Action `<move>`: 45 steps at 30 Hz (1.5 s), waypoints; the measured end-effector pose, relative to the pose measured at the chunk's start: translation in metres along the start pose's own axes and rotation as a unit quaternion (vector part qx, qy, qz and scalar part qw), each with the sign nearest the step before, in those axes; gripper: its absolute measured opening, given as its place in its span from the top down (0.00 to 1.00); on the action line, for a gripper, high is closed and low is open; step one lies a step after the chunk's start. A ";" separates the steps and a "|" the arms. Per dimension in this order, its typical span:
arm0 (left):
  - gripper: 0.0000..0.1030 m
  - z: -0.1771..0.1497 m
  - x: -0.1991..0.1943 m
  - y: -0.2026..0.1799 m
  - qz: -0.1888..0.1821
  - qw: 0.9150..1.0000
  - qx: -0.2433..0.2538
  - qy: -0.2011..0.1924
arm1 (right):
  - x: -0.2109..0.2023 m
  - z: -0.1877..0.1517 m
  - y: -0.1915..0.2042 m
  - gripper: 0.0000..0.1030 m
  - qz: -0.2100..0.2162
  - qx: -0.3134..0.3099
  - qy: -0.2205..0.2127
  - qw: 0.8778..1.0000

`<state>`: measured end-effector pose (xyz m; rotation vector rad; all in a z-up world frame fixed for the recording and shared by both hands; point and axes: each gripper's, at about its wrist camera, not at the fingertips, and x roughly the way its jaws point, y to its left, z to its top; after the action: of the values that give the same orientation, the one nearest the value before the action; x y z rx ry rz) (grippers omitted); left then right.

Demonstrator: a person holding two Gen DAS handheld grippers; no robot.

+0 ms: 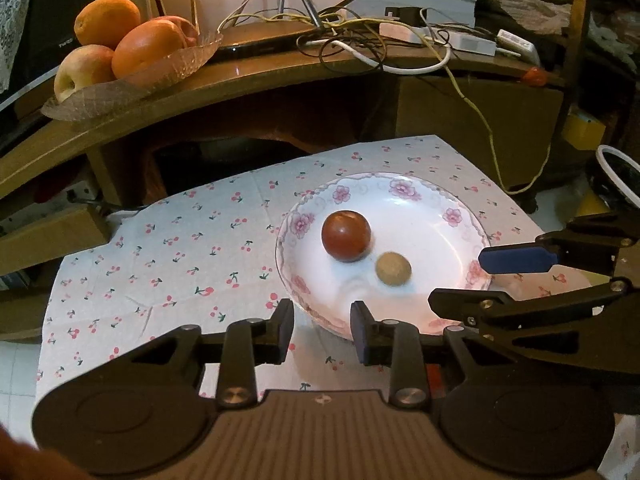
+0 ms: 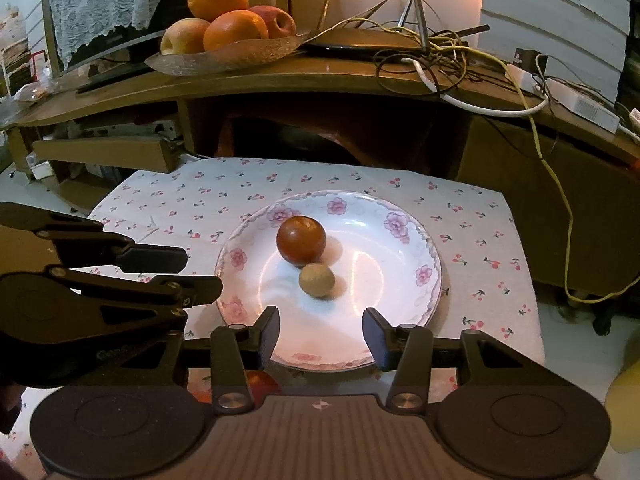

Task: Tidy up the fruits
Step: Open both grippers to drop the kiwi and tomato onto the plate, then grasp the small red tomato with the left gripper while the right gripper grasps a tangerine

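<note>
A white floral plate [image 1: 432,216] [image 2: 384,240] sits on a cherry-print cloth. In it lie a round dark red fruit [image 1: 346,235] [image 2: 301,240] and a small tan fruit [image 1: 393,268] [image 2: 317,280], close together. My left gripper [image 1: 322,330] is open and empty, just short of the plate's near-left rim; it also shows at the left of the right wrist view [image 2: 202,276]. My right gripper [image 2: 322,334] is open and empty over the plate's near rim; it also shows at the right of the left wrist view [image 1: 460,280]. A red fruit [image 2: 262,386] peeks out under the right gripper.
A glass dish [image 1: 132,84] [image 2: 224,60] with oranges and apples stands on the wooden desk behind, next to a router [image 1: 256,42] and tangled cables [image 2: 460,60]. A small red object [image 1: 535,76] lies at the desk's right end. The cherry cloth [image 1: 160,248] covers the low table.
</note>
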<state>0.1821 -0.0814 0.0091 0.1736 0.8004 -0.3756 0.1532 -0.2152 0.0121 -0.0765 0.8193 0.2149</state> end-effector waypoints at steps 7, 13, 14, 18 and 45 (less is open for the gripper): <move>0.61 -0.012 -0.011 0.005 -0.007 1.000 0.010 0.005 | -0.007 -0.006 0.006 0.50 0.013 -0.009 0.003 1.000; 0.61 -0.023 -0.021 0.012 -0.014 1.000 0.020 0.007 | -0.010 -0.012 0.010 0.50 0.026 -0.007 0.014 1.000; 0.61 -0.025 -0.023 0.014 -0.014 1.000 0.021 0.007 | -0.011 -0.014 0.010 0.50 0.030 -0.006 0.017 0.999; 0.60 -0.036 -0.030 0.026 -0.013 1.000 0.020 0.011 | -0.014 -0.023 0.014 0.50 0.040 -0.014 0.029 0.999; 0.59 -0.093 -0.031 0.055 -0.040 0.996 0.060 0.055 | 0.008 -0.054 0.045 0.48 0.087 -0.084 0.083 0.989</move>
<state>0.1227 0.0046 -0.0318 0.2775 0.8961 -0.4932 0.1104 -0.1778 -0.0298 -0.1846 0.9730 0.4470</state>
